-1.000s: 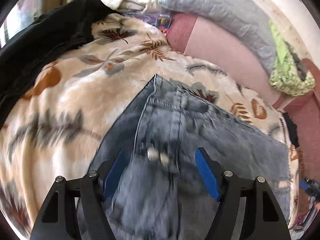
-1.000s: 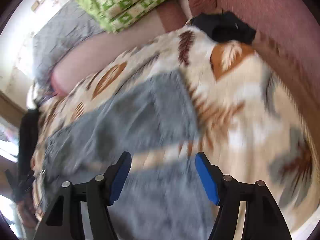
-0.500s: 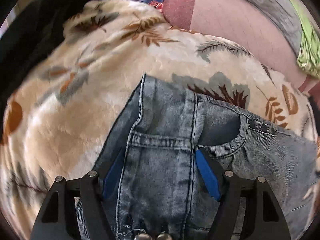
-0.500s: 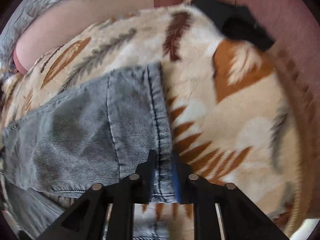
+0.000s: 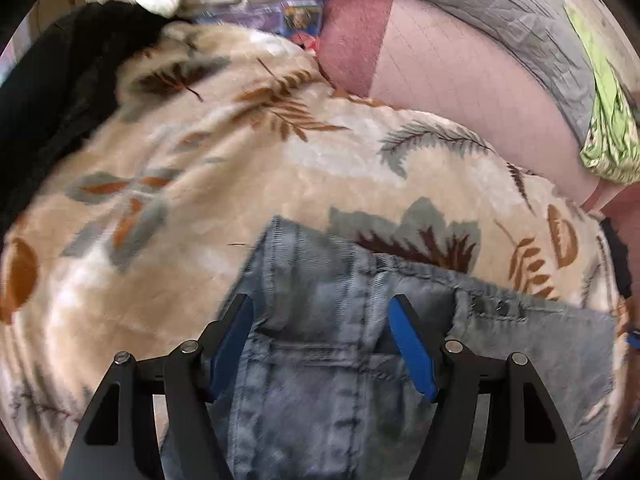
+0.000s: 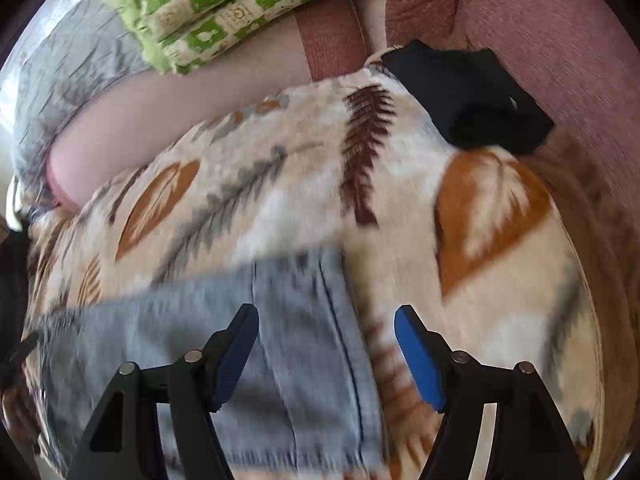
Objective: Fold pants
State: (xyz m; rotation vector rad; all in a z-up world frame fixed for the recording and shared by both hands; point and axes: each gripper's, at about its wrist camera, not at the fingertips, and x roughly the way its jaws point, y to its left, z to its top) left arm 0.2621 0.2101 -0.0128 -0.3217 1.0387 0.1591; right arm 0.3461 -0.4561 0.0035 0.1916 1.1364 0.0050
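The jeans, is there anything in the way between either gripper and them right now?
Nothing visible. The jeans lie bare on the leaf-print blanket, directly under the open left gripper. The right gripper, whose jaws have just been opening, hangs over their hem edge. The black garment lies well clear.

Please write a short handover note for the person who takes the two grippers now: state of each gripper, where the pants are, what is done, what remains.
Left gripper: open, above the waistband end, gripping nothing.
Right gripper: jaws have just opened, above the hem end, holding nothing.
Jeans: lying on the leaf-print blanket, apparently doubled leg over leg.
Left: probably fold them shorter, end to end.
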